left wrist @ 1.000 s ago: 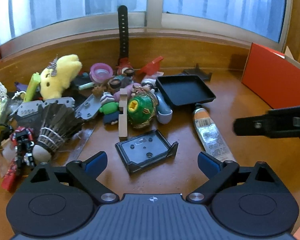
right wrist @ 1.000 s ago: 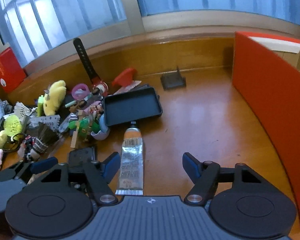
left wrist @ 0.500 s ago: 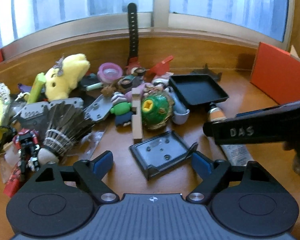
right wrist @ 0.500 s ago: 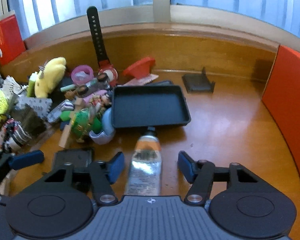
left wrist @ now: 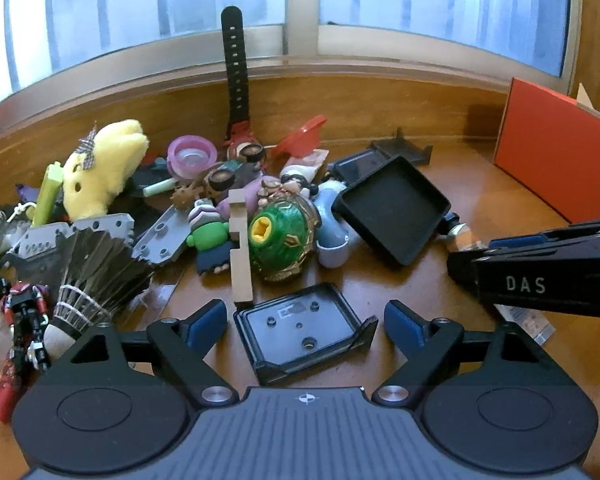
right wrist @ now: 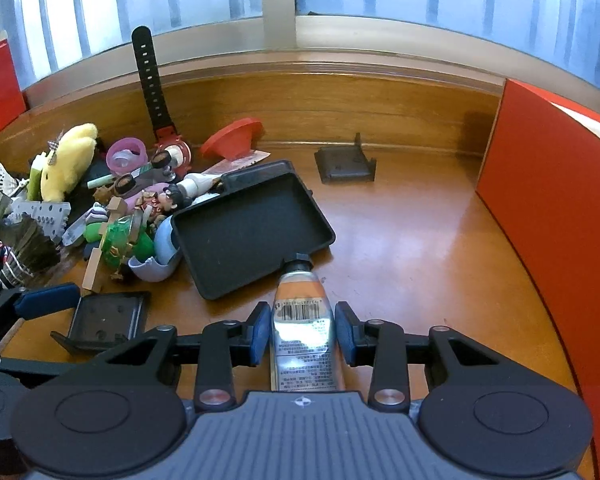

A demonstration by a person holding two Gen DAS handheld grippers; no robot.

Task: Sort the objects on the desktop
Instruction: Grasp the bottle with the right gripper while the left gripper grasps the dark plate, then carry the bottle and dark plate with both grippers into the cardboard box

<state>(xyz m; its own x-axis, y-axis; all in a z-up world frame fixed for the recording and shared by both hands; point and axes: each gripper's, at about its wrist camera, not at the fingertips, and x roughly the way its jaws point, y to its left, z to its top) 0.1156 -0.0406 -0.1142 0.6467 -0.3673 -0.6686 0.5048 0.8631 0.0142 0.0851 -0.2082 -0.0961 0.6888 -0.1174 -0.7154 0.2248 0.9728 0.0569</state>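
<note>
My right gripper (right wrist: 301, 333) straddles a silver and orange tube (right wrist: 302, 332) lying on the wooden desk; the blue pads stand close on both sides with thin gaps. The tube's black cap touches the black tray (right wrist: 252, 236). My left gripper (left wrist: 306, 322) is open, its pads on either side of a small black bracket plate (left wrist: 300, 332) that lies flat on the desk. The right gripper shows as a black bar (left wrist: 540, 276) at the right of the left wrist view, over the tube (left wrist: 460, 236).
A toy pile lies at left: yellow plush (left wrist: 100, 168), green ball toy (left wrist: 280, 240), shuttlecock (left wrist: 88, 280), red robot figure (left wrist: 24, 316), wooden piece (left wrist: 240, 256), black watch strap (left wrist: 234, 68). An orange box (right wrist: 552, 208) stands at right. Another black bracket (right wrist: 346, 164) lies at the back.
My right gripper moved forward and left over the tube and its jaws narrowed around it. My left gripper moved slightly closer to the black bracket plate.
</note>
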